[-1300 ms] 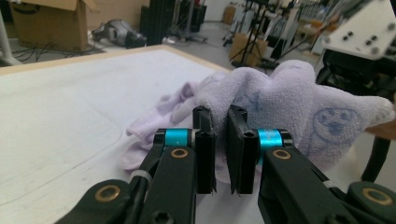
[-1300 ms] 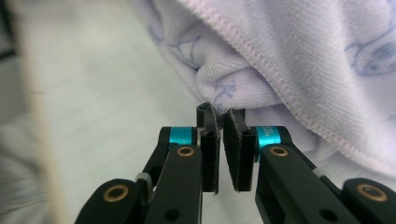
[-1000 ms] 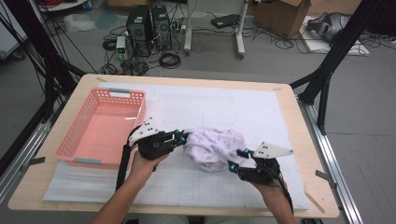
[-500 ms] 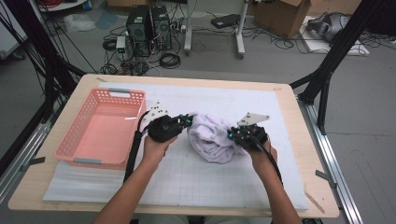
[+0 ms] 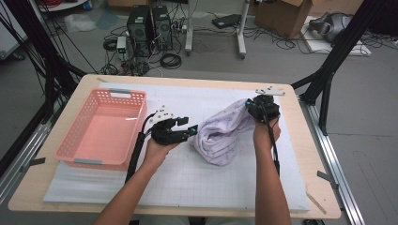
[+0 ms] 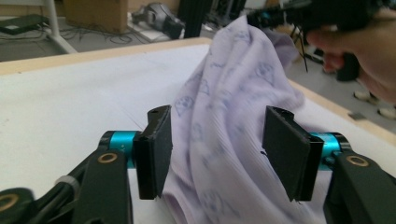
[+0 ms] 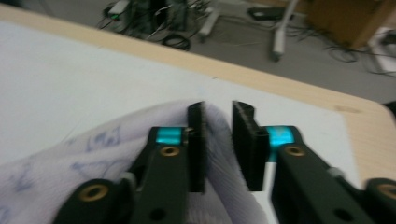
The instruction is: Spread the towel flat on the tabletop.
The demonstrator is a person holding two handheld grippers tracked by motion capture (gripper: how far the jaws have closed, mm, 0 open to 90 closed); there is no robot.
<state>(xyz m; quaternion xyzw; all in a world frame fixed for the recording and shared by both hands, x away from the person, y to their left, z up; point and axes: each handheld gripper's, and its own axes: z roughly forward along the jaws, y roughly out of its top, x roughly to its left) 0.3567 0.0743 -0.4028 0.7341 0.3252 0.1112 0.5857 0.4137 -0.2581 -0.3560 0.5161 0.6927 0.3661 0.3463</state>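
Cloth stretches slantwise on the counter, its far corner pinched in the right gripper, its near bunch lying loose between the spread jaws of the left gripper, beside the pink basket.

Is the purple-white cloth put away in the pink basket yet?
Not yet. The basket has nothing in it. The cloth is bunched on the white mat; the right gripper lifts one end, and the left gripper, jaws just opened, has let go. Tidying and putting away remain.
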